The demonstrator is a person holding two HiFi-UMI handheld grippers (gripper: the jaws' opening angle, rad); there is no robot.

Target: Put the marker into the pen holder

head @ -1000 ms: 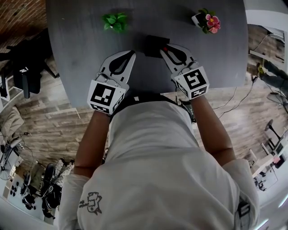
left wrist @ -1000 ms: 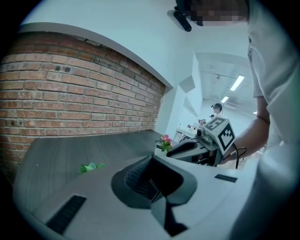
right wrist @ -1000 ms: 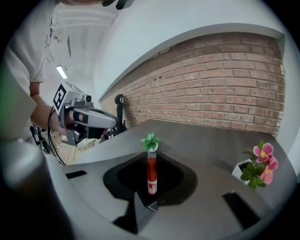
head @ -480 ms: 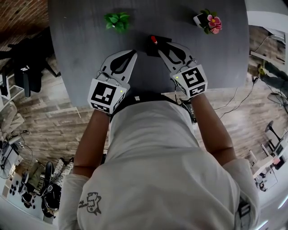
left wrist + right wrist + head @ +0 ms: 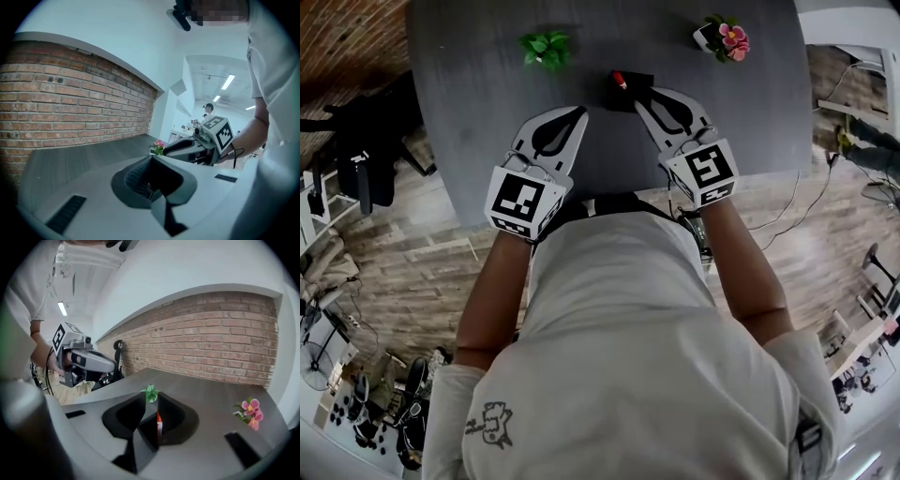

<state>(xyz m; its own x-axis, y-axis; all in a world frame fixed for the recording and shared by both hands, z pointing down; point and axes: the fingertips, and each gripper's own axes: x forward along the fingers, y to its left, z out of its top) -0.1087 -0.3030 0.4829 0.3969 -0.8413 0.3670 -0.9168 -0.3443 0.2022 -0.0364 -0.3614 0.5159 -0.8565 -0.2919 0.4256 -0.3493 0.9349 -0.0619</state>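
Evidently the marker (image 5: 620, 80) stands cap-up in the pen holder (image 5: 635, 95), so the right claw (image 5: 645, 94), slightly spread though just narrowing, has nothing between its jaws; the left claw (image 5: 579, 112) is pressed together, idle.

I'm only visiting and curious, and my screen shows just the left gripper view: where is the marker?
Observer: The white marker with a red cap stands in the black square pen holder on the grey table.
Operator: Is anything gripping it?
Observer: No. The right gripper, whose jaws have just been closing a little, is open by the holder with nothing between them.
Operator: Anything else there?
Observer: A small green leafy plant left of the holder.
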